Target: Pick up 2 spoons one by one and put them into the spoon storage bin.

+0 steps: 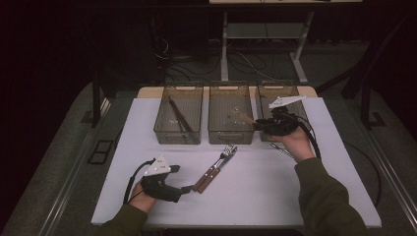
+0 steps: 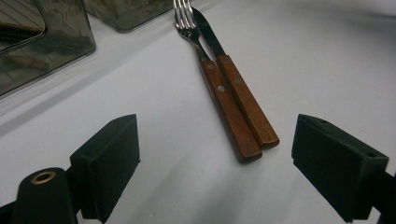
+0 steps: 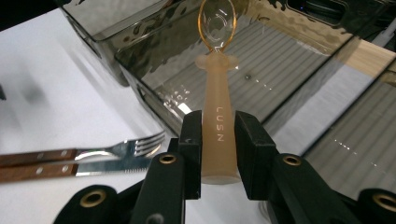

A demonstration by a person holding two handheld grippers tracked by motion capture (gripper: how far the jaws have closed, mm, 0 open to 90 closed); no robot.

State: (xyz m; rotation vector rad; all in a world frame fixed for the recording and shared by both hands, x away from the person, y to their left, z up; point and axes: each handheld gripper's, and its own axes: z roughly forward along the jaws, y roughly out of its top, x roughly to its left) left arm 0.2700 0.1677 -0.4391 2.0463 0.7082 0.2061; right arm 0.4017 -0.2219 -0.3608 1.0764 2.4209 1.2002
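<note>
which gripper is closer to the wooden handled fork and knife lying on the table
Left. The left gripper sits right at the handle ends of the fork and knife, jaws open toward them. The right gripper is farther away, up over the bins, shut on a spoon.

The spoon (image 3: 218,112) has a pale translucent handle and a clear amber bowl. It is clamped by its handle, bowl pointing over the middle bin (image 3: 261,74).

Three bins (image 1: 231,129), one fork (image 2: 205,56), one knife (image 2: 236,86), one spoon (image 3: 217,93).
</note>
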